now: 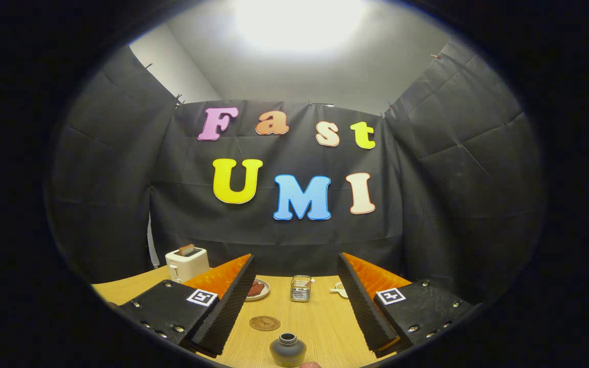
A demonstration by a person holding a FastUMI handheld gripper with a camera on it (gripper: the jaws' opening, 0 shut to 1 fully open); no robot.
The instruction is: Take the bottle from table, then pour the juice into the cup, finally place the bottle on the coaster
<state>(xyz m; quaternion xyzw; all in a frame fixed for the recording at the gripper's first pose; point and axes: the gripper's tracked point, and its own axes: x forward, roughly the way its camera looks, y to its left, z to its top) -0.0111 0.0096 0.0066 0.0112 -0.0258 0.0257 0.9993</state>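
Note:
A small dark grey bottle [288,350] with an open round mouth stands upright on the wooden table [320,327], low between my two fingers and touching neither. Just beyond it and slightly left lies a round brown coaster [264,323], bare. Further ahead, near the table's far edge, stands a clear glass cup [300,288]. My gripper [295,260] is open wide, its fingers spread to either side of these things with nothing held.
A white toaster [187,263] with a slice in it stands at the far left of the table. A small plate [257,290] with something red sits left of the cup, and a small white dish [339,290] sits right of it.

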